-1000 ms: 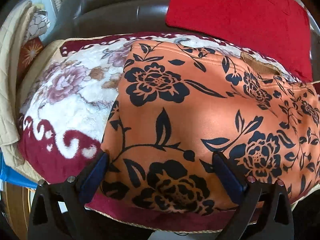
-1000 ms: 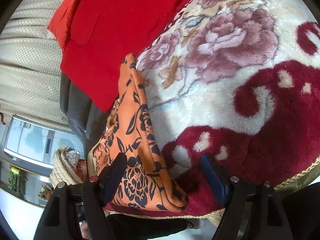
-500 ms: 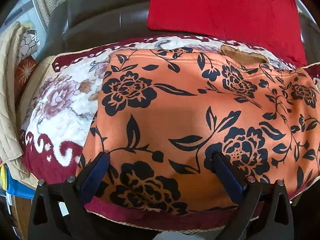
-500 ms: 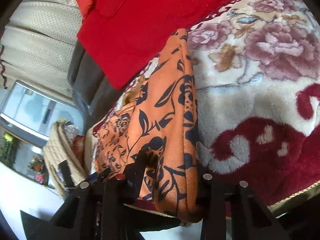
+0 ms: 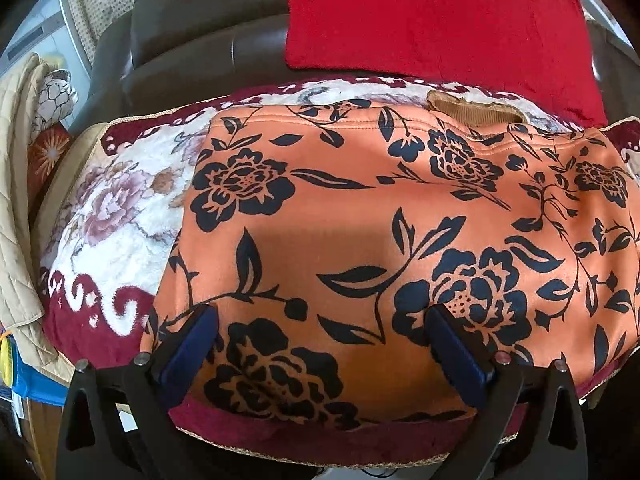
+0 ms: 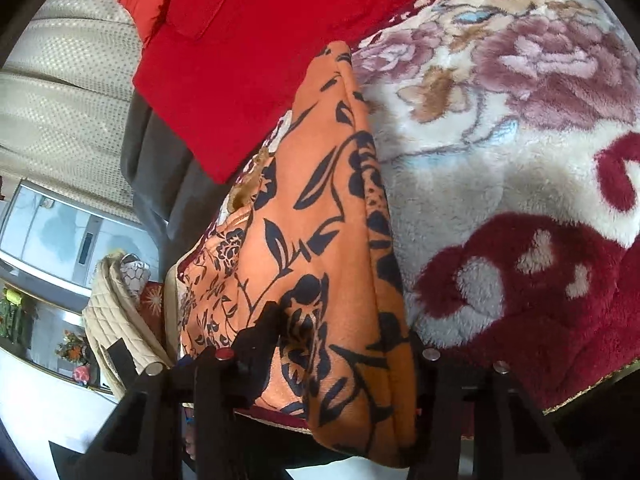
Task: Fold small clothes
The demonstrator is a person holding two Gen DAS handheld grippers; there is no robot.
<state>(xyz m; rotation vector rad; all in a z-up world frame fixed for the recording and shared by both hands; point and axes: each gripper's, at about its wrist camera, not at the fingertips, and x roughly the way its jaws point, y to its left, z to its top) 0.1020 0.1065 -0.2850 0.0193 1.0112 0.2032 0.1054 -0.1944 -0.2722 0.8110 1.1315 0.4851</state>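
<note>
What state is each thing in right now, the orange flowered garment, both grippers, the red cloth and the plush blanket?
orange flowered garment: spread on the blanket, one edge pinched.
left gripper: open, fingers apart over the garment's near edge.
right gripper: shut on the garment's edge.
red cloth: lying flat behind the blanket.
plush blanket: spread under the garment.

No readable text, labels, brands or numbers are showing anywhere in either wrist view, only floral fabric patterns.
</note>
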